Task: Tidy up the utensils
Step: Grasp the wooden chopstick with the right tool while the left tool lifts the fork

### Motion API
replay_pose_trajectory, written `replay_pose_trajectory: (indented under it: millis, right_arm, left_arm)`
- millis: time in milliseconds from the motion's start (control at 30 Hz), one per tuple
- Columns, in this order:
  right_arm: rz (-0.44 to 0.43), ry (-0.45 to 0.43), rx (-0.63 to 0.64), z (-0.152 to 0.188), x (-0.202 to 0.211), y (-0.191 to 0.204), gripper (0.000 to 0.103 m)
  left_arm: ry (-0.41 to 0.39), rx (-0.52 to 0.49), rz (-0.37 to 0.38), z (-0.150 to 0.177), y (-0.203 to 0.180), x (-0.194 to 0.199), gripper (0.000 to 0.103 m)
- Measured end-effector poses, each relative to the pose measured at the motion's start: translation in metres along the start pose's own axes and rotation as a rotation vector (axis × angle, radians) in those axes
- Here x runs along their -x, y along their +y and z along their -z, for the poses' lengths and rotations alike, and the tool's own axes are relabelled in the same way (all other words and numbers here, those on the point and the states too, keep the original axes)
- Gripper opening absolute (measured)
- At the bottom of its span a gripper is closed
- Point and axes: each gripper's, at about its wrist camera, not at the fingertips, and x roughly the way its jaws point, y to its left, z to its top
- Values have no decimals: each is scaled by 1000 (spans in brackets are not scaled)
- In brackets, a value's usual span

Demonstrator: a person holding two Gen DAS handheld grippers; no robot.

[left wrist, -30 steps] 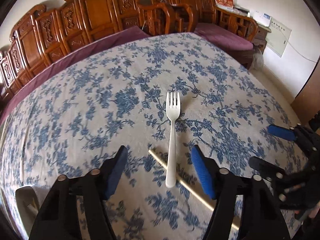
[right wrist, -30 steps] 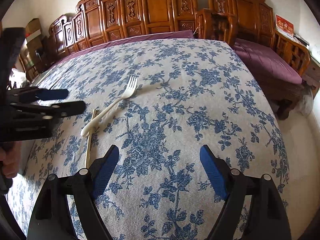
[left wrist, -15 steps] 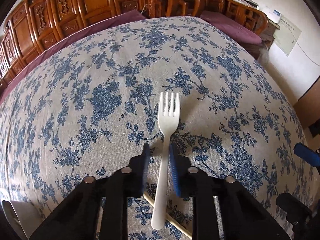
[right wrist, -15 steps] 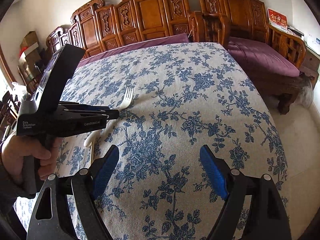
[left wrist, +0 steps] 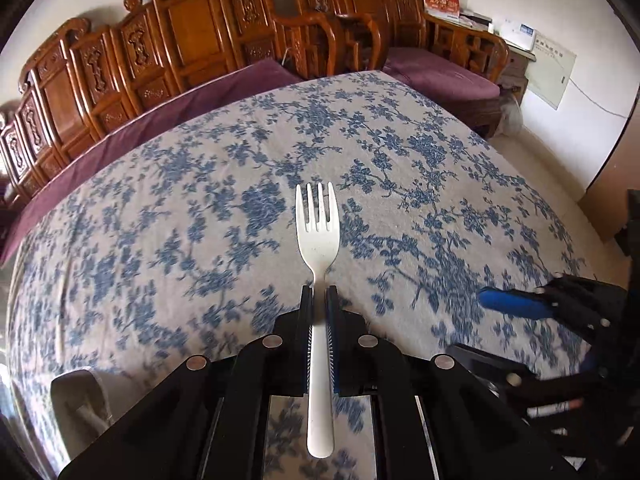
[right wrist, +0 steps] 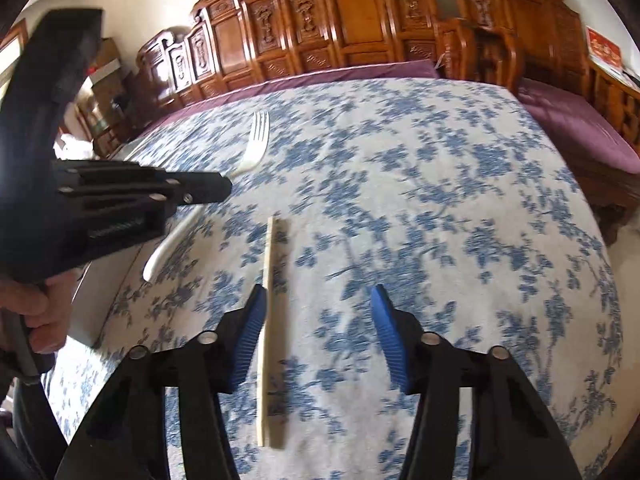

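A blue-flowered tablecloth covers the table, with carved wooden chairs ranged behind it. The left gripper is clamped on the white fork at its neck — tines pointing away, lifted off the cloth. The right gripper is spread wide over a pale chopstick lying flat — just beside its left pad.

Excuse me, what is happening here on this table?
A person is tidying utensils with two handheld grippers. The left gripper is shut on a white fork, holding it by the handle. The right gripper is open above a pale chopstick that lies on the flowered tablecloth.
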Motion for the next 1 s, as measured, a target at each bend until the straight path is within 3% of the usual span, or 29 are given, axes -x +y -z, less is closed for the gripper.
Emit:
replay_pose_trajectory:
  millis: [33,67,267,333,500,700,1000]
  right_arm:
    - [-8,11,11,1,-2,5,38]
    - [-17,30,33,2,-8,12,34]
    - [3,88,95,12,-25,34,33]
    - [17,104,117,15,-30,39,28]
    - [86,128,174,18,-38,53,25]
    - [137,140,136,18,-37,48,7]
    - [158,150,116,30,-29,59,6]
  left_arm:
    - [1,1,-4,3,2,4,6]
    - [2,1,-7,6,5,8,6]
    - [6,13,-25,26,17,30,6]
    - [6,16,-26,32,20,37,6]
    - [-3,17,-27,49,25,57,6]
    - [-17,14,-20,69,31,81,6]
    - [-35,16,-15,101,40,109,6]
